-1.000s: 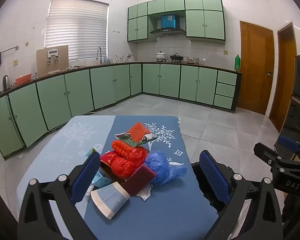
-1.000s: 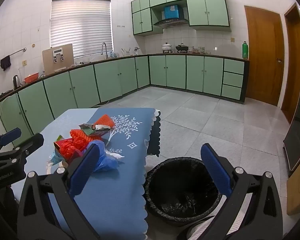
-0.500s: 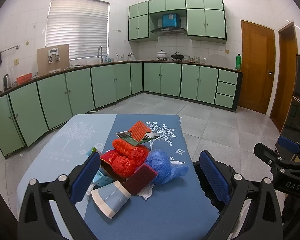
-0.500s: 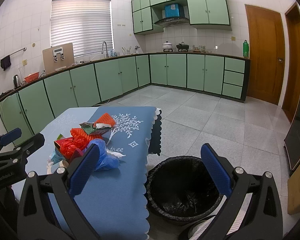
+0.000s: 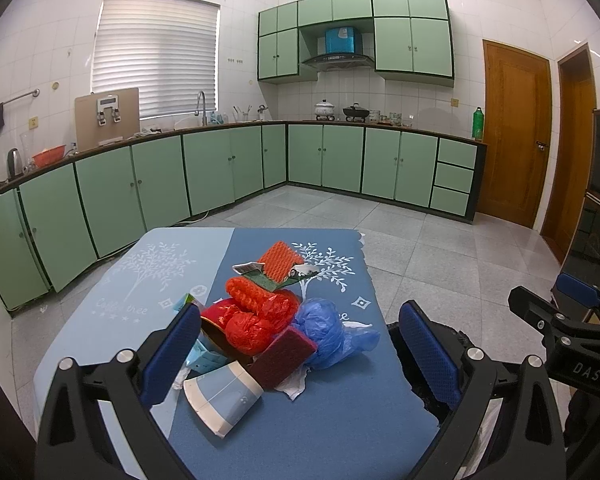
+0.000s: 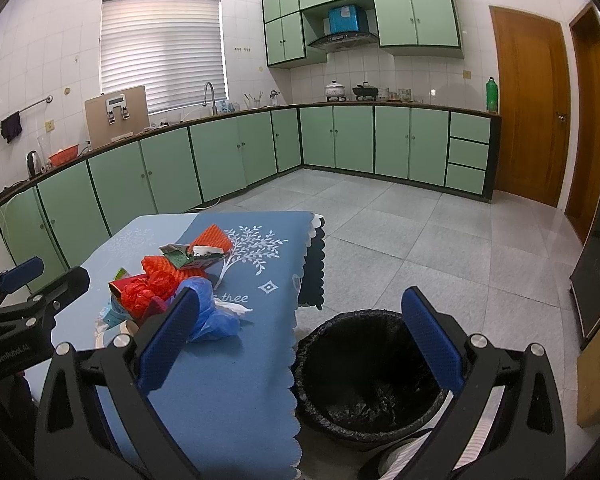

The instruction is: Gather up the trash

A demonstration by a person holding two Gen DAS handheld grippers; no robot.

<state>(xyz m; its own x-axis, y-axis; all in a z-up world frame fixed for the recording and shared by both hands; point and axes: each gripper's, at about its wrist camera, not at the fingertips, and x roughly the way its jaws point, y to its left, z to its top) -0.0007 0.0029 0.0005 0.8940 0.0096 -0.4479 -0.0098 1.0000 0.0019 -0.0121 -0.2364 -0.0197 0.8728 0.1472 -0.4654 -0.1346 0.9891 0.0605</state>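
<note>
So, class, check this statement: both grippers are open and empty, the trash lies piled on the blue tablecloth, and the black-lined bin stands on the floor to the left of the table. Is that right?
One detail is wrong: the bin stands on the floor to the right of the table, as the right wrist view shows. The rest holds: left gripper and right gripper are open and empty, and the trash pile lies on the blue tablecloth.

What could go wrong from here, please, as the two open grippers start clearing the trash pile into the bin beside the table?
1. The trash pile is tangled: pulling the blue plastic bag may drag the maroon sponge or the paper cup along.
2. The bin stands low beside the table; light wrappers could drift and miss it.
3. The left gripper and the right gripper are close together and might collide.
</note>
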